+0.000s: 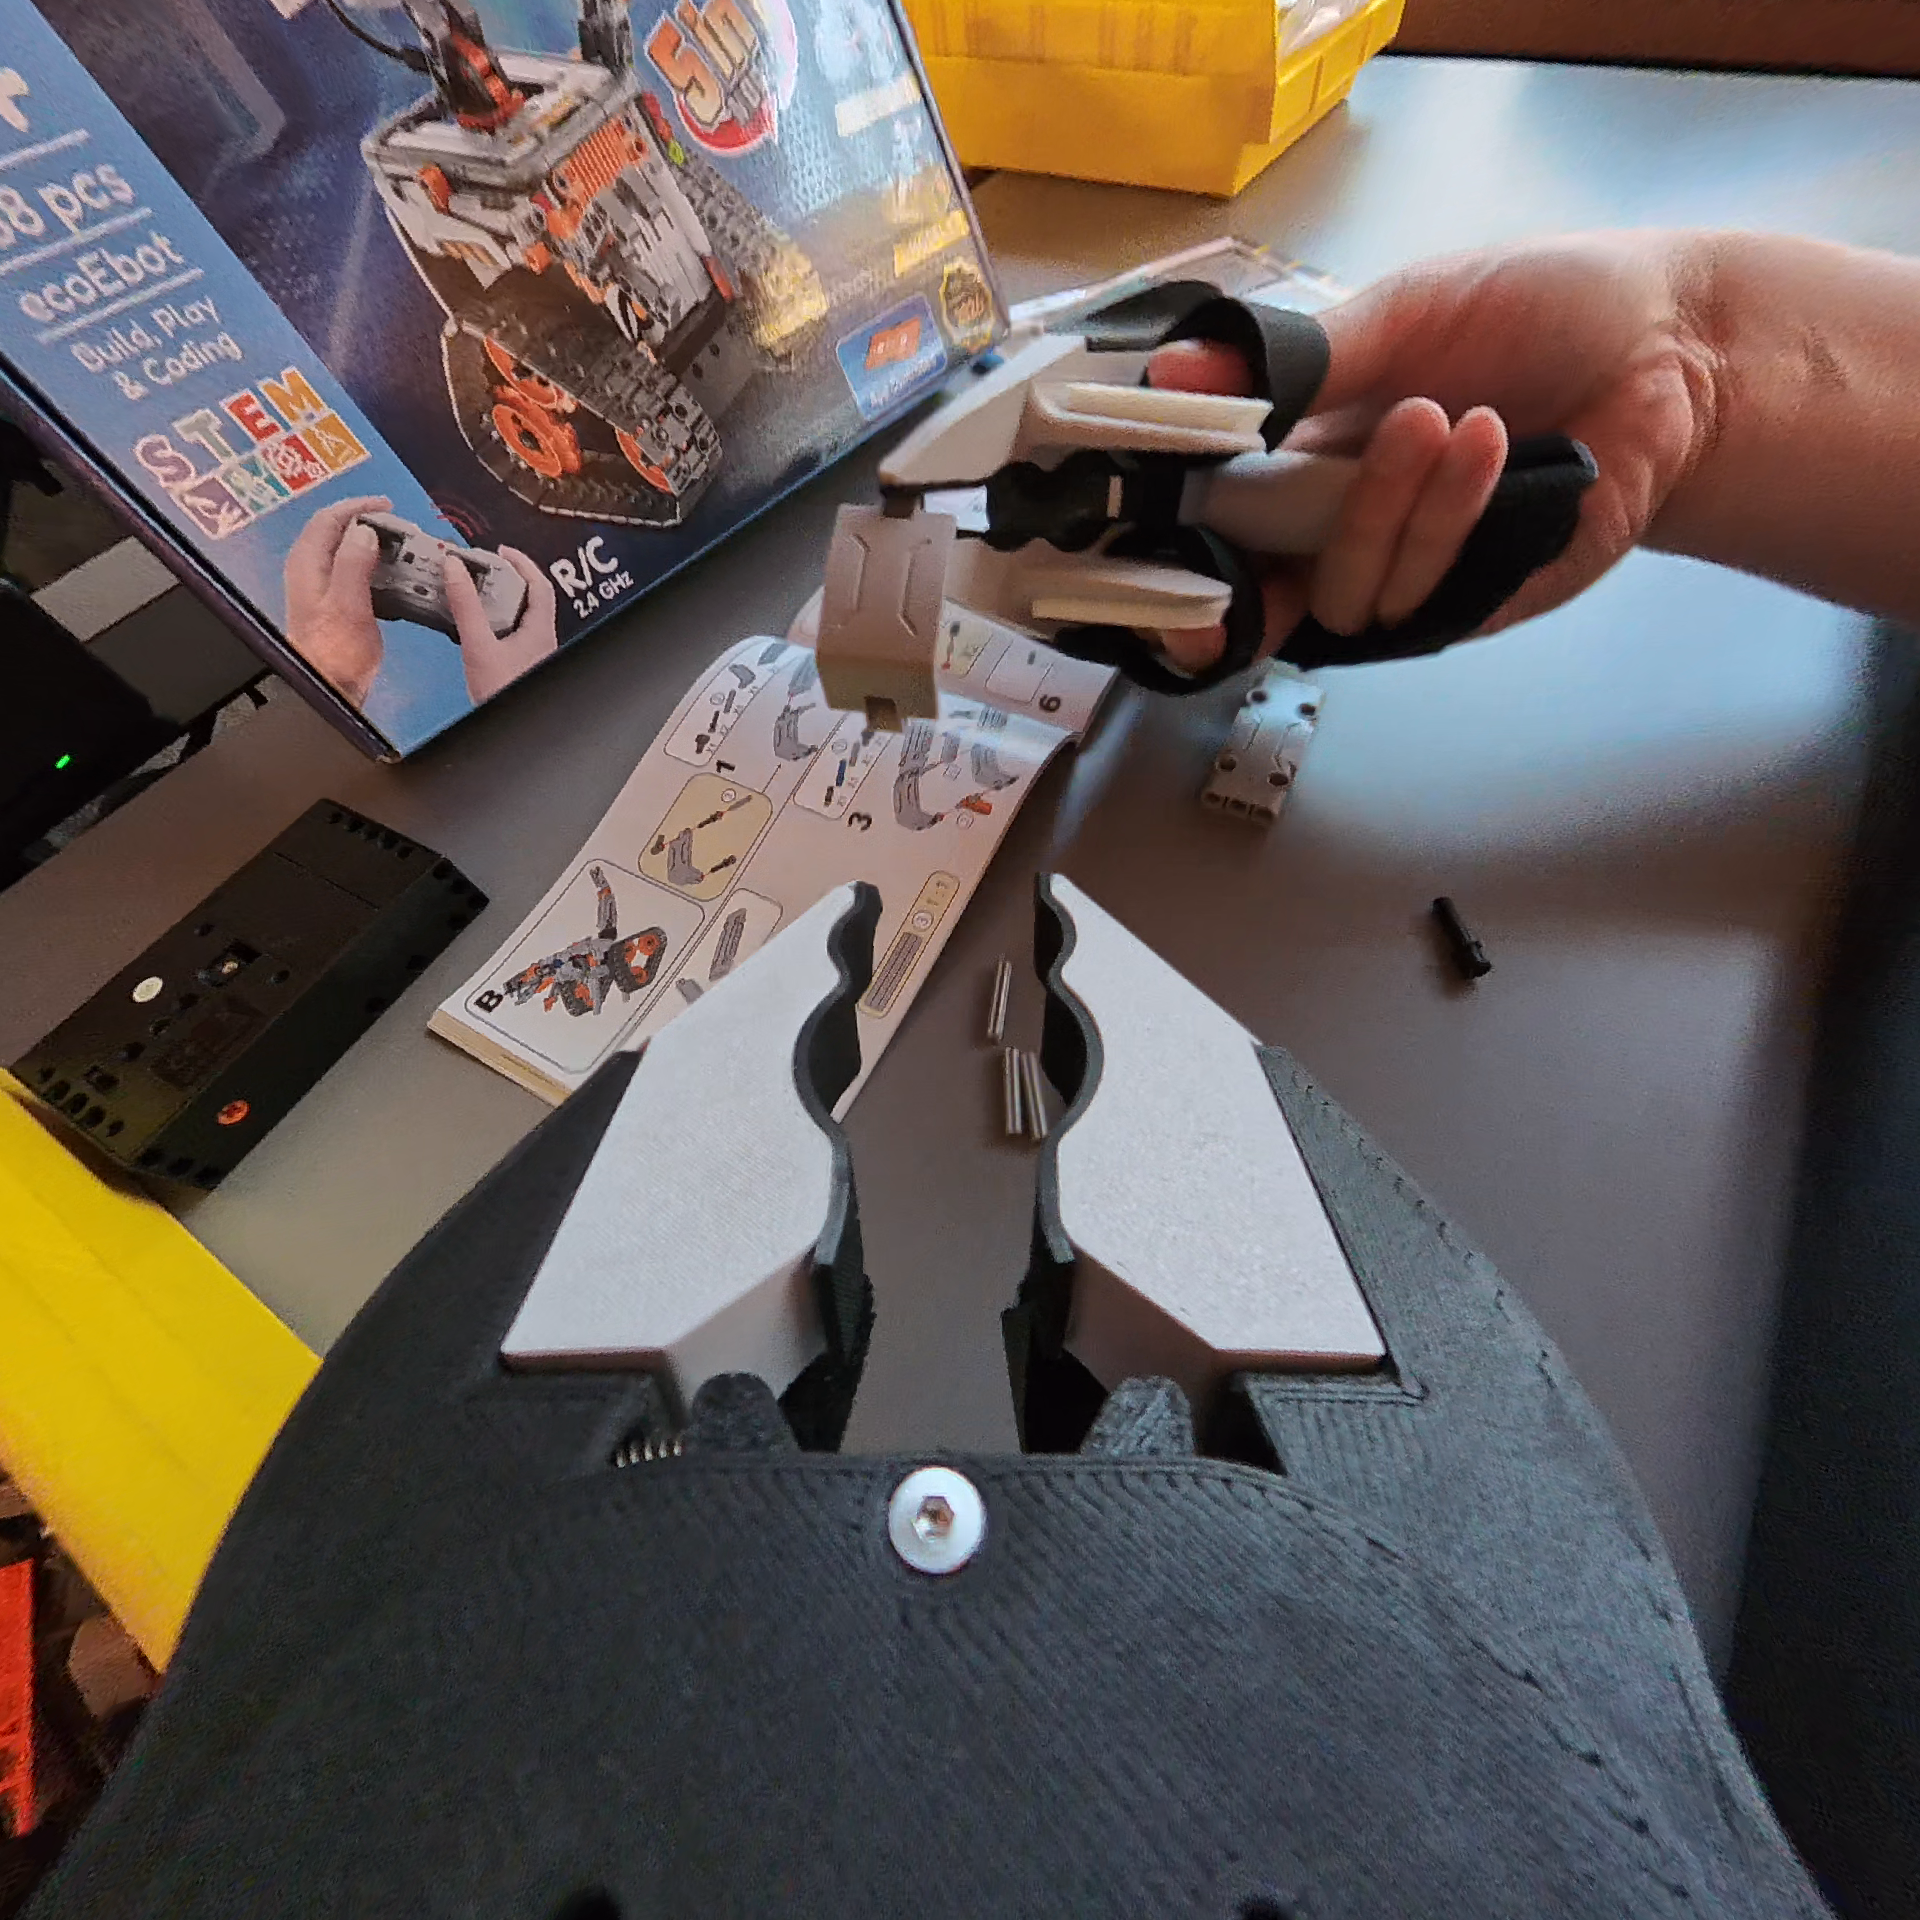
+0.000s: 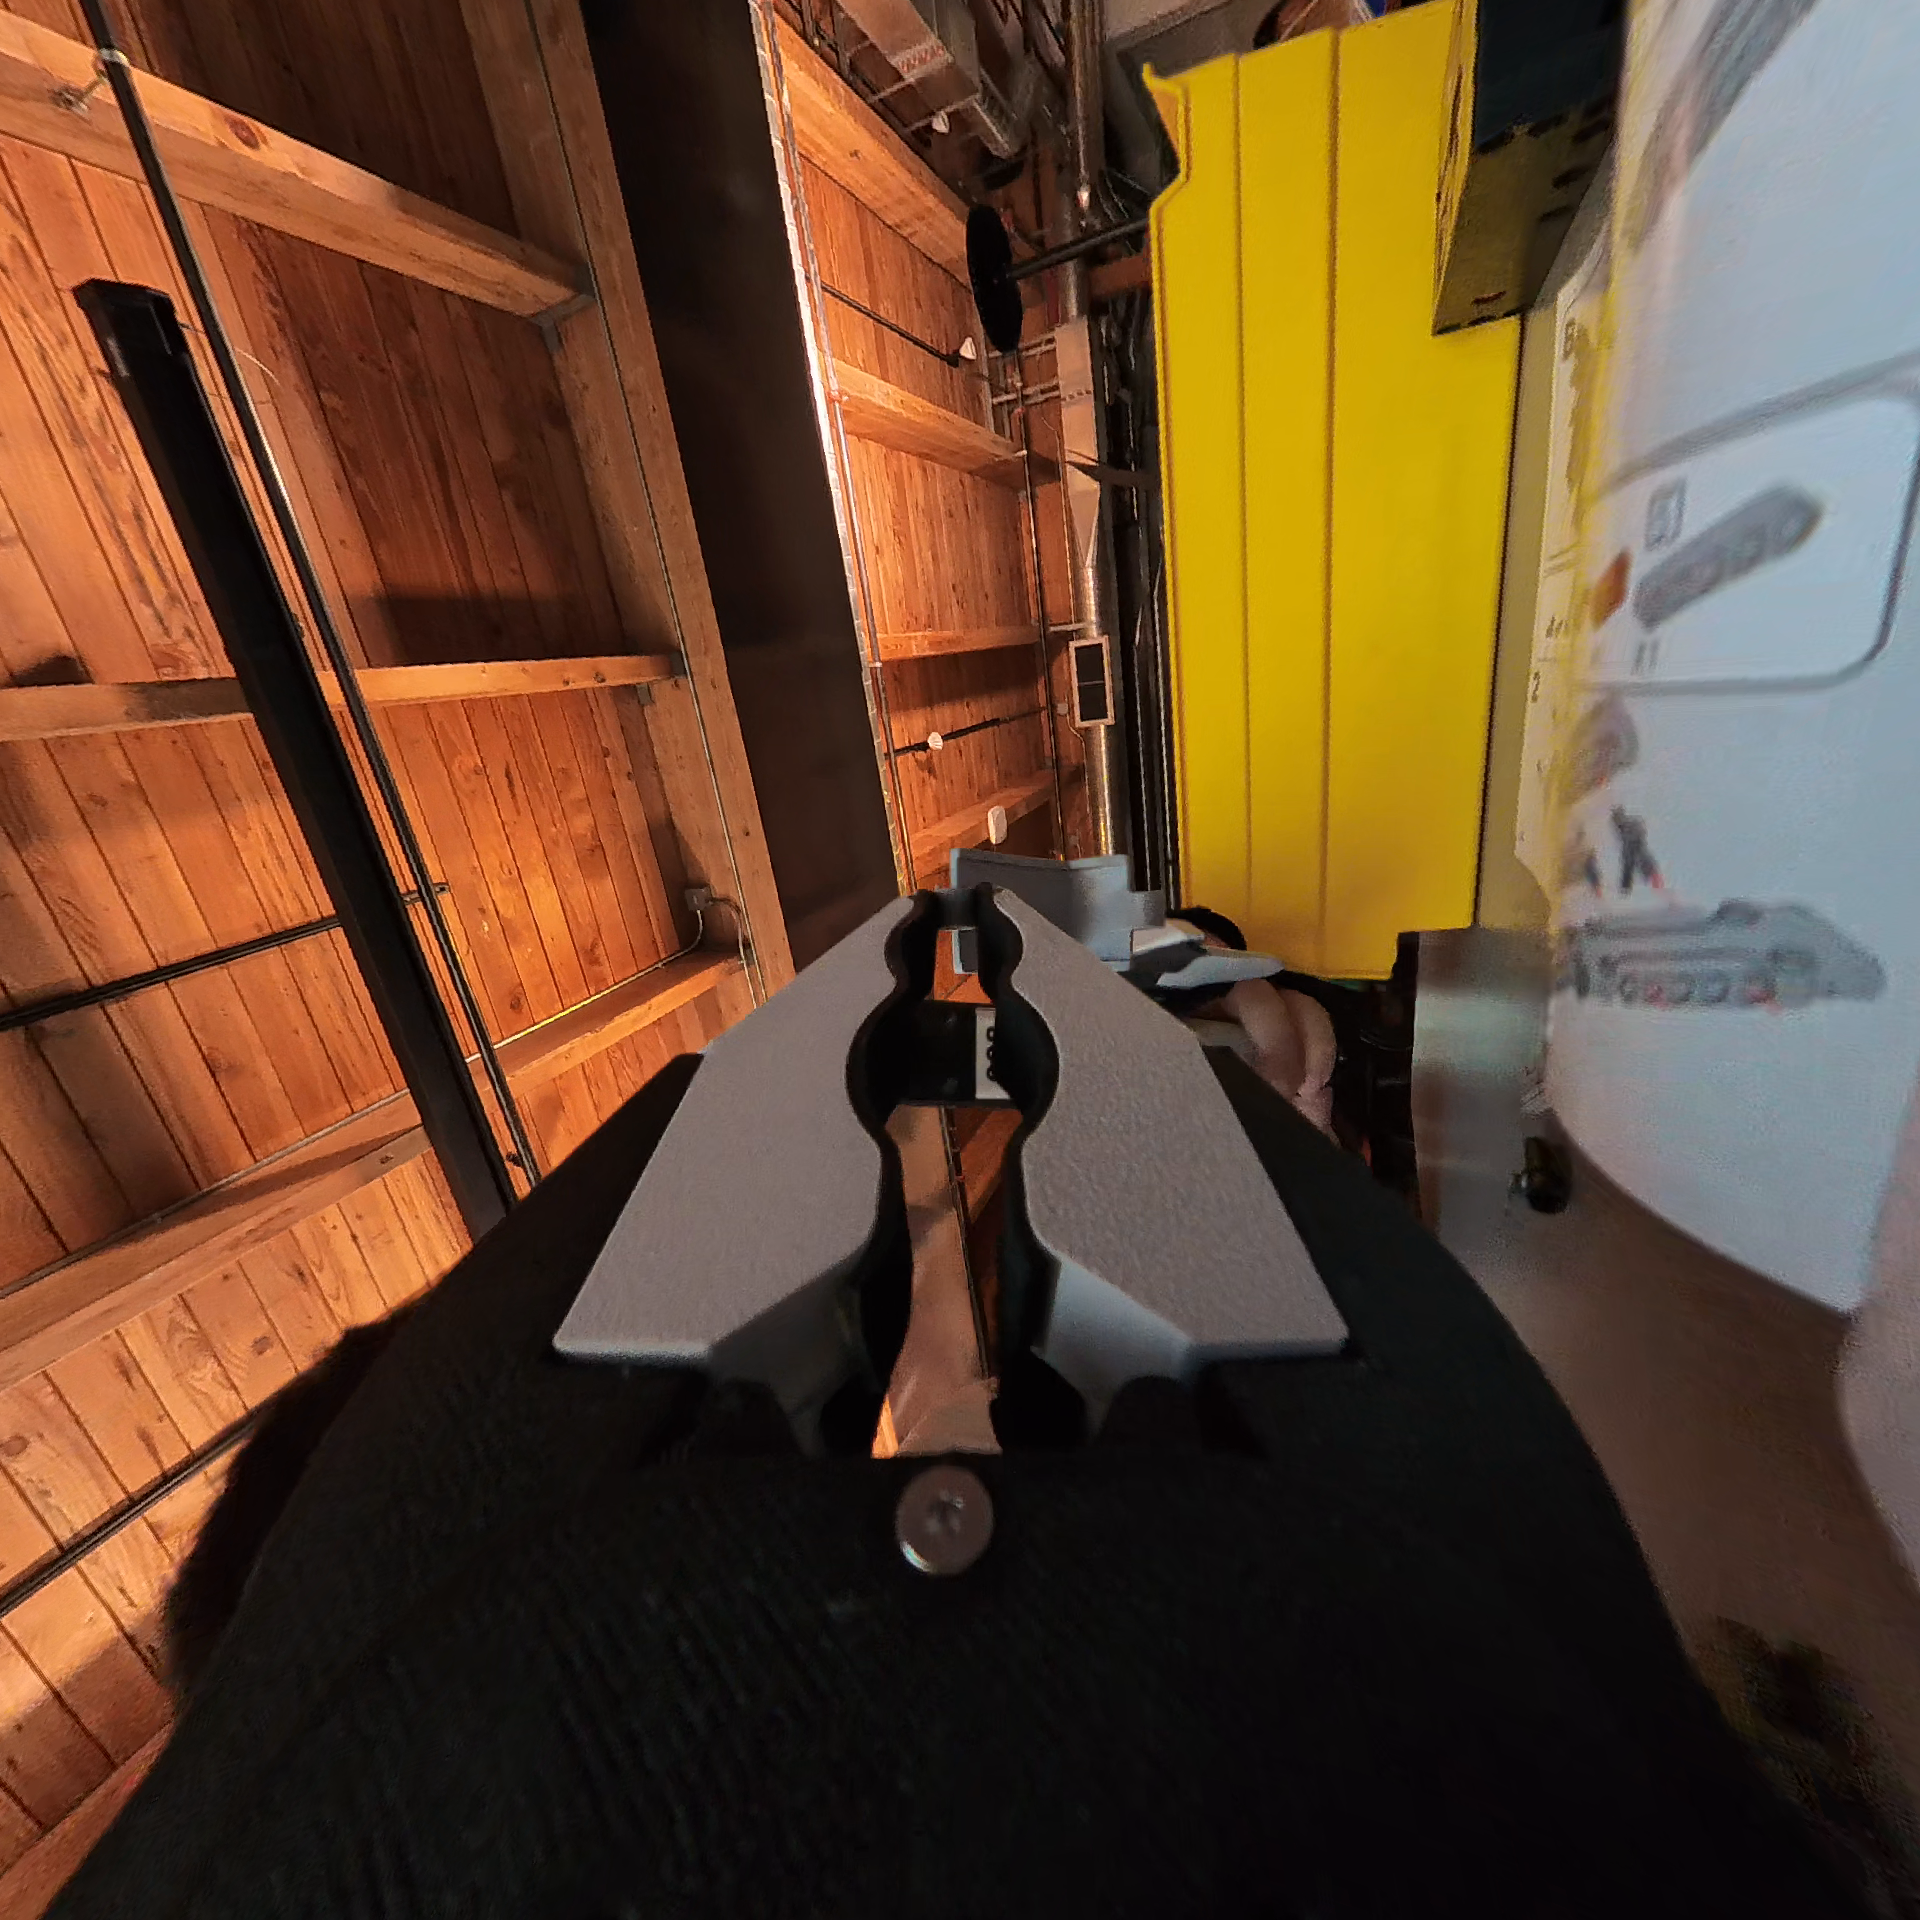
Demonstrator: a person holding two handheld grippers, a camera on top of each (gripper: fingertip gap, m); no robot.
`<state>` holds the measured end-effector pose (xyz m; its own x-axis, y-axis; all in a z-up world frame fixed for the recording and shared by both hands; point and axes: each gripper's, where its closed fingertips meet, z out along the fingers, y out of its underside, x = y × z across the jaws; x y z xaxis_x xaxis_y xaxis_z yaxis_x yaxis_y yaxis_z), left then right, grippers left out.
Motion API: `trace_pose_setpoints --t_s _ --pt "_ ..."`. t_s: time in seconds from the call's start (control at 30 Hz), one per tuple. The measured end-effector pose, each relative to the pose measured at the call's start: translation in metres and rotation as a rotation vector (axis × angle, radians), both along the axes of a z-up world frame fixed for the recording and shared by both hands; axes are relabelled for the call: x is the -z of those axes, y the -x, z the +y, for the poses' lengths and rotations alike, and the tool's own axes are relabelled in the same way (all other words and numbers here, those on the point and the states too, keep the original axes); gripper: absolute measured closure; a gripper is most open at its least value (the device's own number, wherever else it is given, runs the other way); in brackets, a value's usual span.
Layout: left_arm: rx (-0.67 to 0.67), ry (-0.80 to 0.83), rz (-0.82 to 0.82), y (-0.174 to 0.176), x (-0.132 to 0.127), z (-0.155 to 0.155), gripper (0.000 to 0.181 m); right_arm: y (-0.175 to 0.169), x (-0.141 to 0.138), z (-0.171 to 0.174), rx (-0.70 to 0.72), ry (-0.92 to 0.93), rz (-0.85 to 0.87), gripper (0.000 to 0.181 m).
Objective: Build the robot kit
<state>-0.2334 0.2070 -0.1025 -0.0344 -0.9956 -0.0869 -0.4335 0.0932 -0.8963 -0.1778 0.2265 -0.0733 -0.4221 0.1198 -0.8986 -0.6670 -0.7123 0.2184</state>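
Note:
My right gripper [image 1: 902,501] is in a person's hand [image 1: 1507,416] above the table. It is shut on the top tab of a grey building block [image 1: 883,613], which hangs below its tips over an open instruction booklet [image 1: 748,862]. In the right wrist view the gripper [image 2: 958,925] is rolled sideways, its jaws nearly closed on the block's tab, and part of the block [image 2: 1049,883] shows beyond the tips. My left gripper [image 1: 951,909] is open and empty, low over the table. Several thin grey axle rods [image 1: 1016,1070] lie just beyond its fingers, beside the booklet's edge.
A toy kit box [image 1: 468,312] stands at the back left. A black battery box [image 1: 239,997] lies at left. A grey part [image 1: 1262,758] and a black pin [image 1: 1460,935] lie at right. Yellow bins sit at the back [image 1: 1143,94] and the near left [image 1: 104,1351]. One gripper's finger ends stand about 7 cm off the other's. The left tips stand about 15 cm off the black pin [image 1: 1460,935].

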Motion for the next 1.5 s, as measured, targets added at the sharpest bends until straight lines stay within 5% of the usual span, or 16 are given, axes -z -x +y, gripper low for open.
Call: trace_pose_setpoints --t_s 0.53,0.93,1.3,1.5 --pt "0.211 0.226 -0.036 -0.007 -0.006 -0.051 0.148 0.026 -0.008 -0.041 -0.043 -0.018 0.059 0.176" --pt "0.18 0.427 -0.172 -0.009 -0.023 -0.04 0.139 0.031 -0.021 -0.047 -0.075 -0.034 0.118 0.176" --pt "0.199 0.316 -0.195 -0.012 -0.023 -0.048 0.152 0.036 -0.019 -0.049 -0.088 -0.021 0.12 0.176" --pt "0.211 0.527 -0.183 -0.013 -0.021 -0.051 0.156 0.033 -0.015 -0.047 -0.061 -0.012 0.093 0.174"
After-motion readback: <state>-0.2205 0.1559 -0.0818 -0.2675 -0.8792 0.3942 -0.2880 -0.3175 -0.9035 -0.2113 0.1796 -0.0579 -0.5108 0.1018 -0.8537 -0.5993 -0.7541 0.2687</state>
